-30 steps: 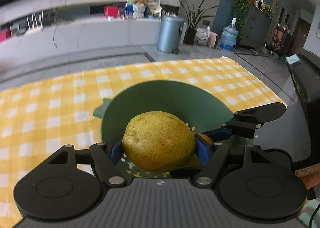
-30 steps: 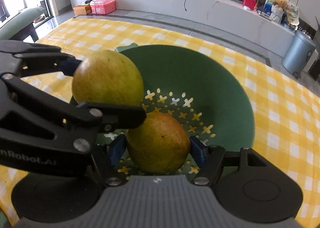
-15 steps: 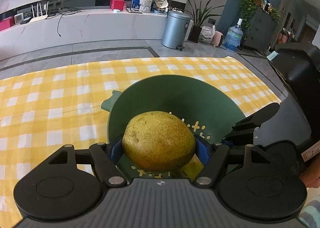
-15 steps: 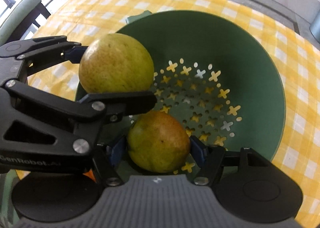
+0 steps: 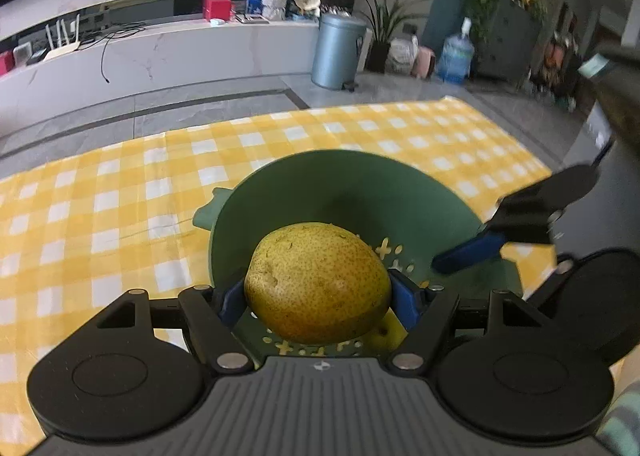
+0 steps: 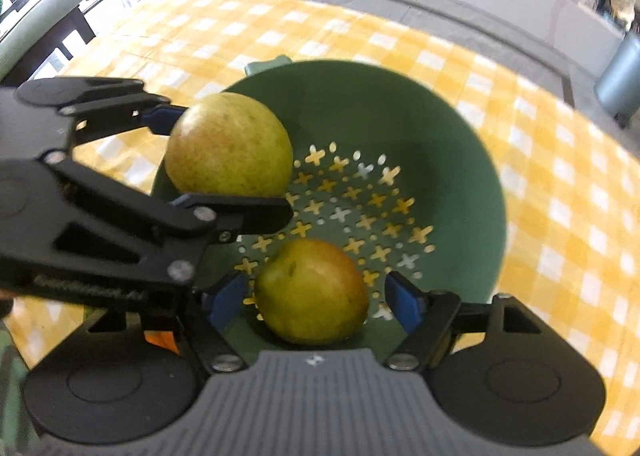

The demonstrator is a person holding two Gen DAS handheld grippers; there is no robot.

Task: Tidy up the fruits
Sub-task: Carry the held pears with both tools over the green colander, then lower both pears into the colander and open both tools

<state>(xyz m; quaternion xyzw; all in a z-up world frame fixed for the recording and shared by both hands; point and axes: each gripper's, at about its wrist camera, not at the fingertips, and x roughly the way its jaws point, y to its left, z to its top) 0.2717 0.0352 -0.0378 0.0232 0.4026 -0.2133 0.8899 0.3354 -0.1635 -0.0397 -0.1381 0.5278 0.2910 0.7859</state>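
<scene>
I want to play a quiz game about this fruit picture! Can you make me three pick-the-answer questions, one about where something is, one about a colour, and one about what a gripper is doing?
1. Where is the reddish-yellow fruit?
A. inside the bowl
B. on the cloth
C. on the floor

2. What colour is the bowl?
A. red
B. green
C. white

3. What is the left gripper doing?
A. hanging open, nothing in it
B. lying on the cloth
C. squeezing a speckled pear

Answers:
1 A, it sits on the bowl's holed bottom, between the open pads of the right gripper.
2 B, its walls are green on the yellow checked cloth.
3 C, blue pads press both sides of the pear.
</scene>
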